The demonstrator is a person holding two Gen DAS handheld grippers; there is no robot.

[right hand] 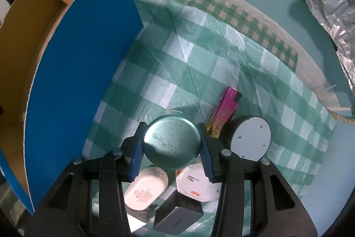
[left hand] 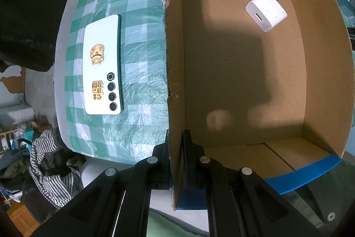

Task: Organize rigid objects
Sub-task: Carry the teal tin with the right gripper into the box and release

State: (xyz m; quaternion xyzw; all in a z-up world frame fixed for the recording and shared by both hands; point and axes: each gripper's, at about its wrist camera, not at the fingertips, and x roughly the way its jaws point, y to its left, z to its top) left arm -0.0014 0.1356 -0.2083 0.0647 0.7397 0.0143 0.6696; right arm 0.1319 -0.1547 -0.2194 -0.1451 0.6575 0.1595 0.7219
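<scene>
My left gripper [left hand: 176,146] is shut on the near wall [left hand: 175,81] of an open cardboard box with blue outer sides. A white charger [left hand: 266,11] lies inside the box at its far right. A white phone [left hand: 103,66] with gold stickers lies face down on the checked cloth left of the box. My right gripper [right hand: 172,146] is shut on a round teal tin [right hand: 172,142] and holds it above the cloth, right of the box's blue wall [right hand: 77,70].
Under and beside the tin lie a white oval case [right hand: 146,188], a white octagonal box [right hand: 197,183], a grey charger [right hand: 177,217], a grey round puck [right hand: 250,138] and a magenta lighter [right hand: 226,108]. Crumpled foil [right hand: 328,8] lies far right. Striped clothes [left hand: 51,161] lie below the table edge.
</scene>
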